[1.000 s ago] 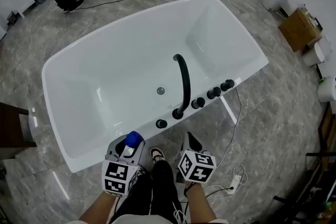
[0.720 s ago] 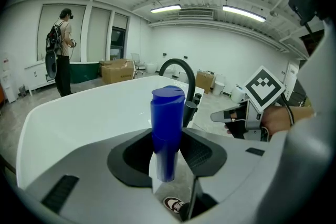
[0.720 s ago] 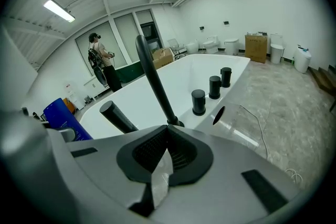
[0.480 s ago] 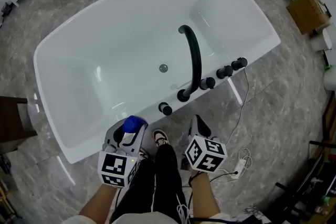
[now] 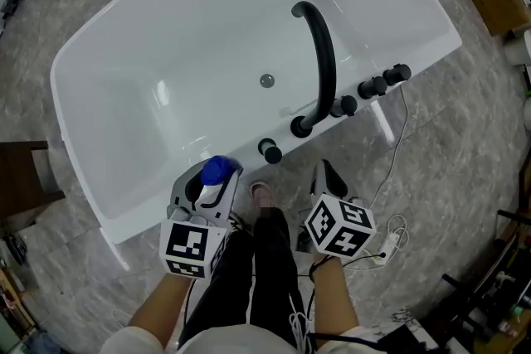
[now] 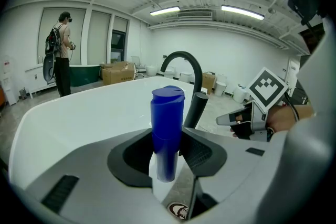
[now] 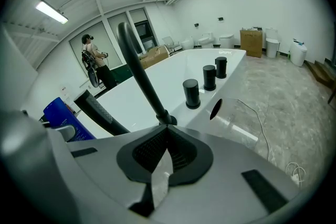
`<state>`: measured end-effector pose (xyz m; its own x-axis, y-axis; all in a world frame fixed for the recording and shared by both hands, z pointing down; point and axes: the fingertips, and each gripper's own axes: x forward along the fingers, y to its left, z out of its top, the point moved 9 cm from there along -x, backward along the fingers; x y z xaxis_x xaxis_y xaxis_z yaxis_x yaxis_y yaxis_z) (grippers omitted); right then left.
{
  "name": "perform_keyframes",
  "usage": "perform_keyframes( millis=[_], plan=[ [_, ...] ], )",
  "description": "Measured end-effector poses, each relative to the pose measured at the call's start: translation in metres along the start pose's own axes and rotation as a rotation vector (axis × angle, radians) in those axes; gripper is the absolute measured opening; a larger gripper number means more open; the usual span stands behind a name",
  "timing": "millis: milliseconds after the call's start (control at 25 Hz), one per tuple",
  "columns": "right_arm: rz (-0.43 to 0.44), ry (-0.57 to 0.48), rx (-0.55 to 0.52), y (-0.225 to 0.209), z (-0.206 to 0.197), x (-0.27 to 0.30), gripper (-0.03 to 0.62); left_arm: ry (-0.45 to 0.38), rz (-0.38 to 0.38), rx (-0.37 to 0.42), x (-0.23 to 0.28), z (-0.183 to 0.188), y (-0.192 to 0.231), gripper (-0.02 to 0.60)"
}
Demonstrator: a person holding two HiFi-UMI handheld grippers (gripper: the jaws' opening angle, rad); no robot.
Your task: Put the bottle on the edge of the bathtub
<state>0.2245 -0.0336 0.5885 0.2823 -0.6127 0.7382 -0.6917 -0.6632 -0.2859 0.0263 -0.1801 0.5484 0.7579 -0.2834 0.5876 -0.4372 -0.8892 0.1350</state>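
Note:
A bottle with a blue cap (image 5: 216, 169) (image 6: 168, 123) stands upright between the jaws of my left gripper (image 5: 212, 183) (image 6: 169, 157), which is shut on it. It hangs over the near rim of the white bathtub (image 5: 145, 207) (image 6: 79, 113), left of the black knob (image 5: 270, 151). My right gripper (image 5: 326, 172) (image 7: 167, 127) is shut on nothing, over the floor just outside the tub near the curved black faucet (image 5: 319, 46) (image 7: 139, 71). The blue bottle (image 7: 63, 118) also shows at the left of the right gripper view.
Three more black knobs (image 5: 372, 87) (image 7: 191, 93) sit on the rim right of the faucet. A cable and power strip (image 5: 390, 240) lie on the marble floor. A cardboard box (image 5: 502, 0) is at far right, dark furniture (image 5: 21, 178) at left. A person (image 6: 62, 52) stands beyond the tub.
Both grippers have sunk a little and come closer to the tub's near rim. The blue-capped bottle stays in the left gripper. The tub sits higher in the head view.

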Motion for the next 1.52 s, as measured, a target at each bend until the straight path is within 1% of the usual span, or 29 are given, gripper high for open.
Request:
perform_keyframes(
  millis=[440, 720, 1120, 1520],
  plan=[
    [0.013, 0.019, -0.009, -0.008, -0.004, 0.011, 0.026, -0.019, 0.012, 0.006, 0.014, -0.010, -0.003, 0.164],
    [0.016, 0.026, -0.002, -0.012, -0.007, 0.012, 0.026, -0.034, 0.009, 0.057, 0.020, -0.008, -0.011, 0.166],
    [0.006, 0.032, 0.008, -0.022, -0.015, 0.009, 0.026, -0.041, 0.026, 0.100, 0.025, -0.017, -0.016, 0.166],
    [0.010, 0.041, 0.009, -0.025, -0.021, 0.007, 0.026, -0.069, 0.016, 0.128, 0.021, -0.025, -0.017, 0.166]
  ],
)
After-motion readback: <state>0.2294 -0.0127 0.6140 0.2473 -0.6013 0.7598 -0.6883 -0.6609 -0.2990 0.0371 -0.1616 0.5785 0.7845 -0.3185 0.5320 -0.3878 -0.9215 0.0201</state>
